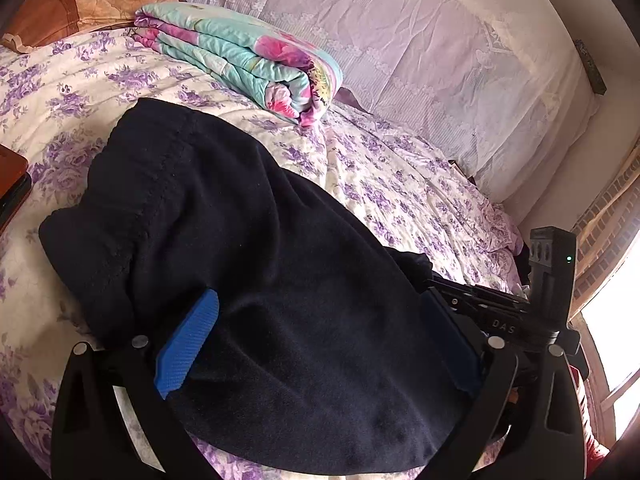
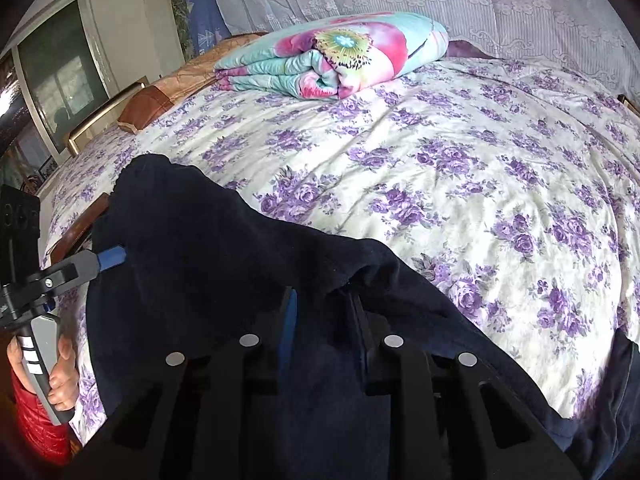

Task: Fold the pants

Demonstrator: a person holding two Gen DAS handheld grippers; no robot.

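Pants [image 1: 248, 248] lie bunched on the bed [image 1: 400, 184], left tool [image 1: 320, 344] spread wide.

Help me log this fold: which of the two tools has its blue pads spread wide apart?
The left tool: its pads sit far apart on either side of the dark pants. The right tool has only a narrow gap.

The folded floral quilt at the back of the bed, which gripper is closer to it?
Left, by a small margin. The left gripper sits over the dark pants, toward the folded floral quilt; the right gripper is at the pants' near edge.
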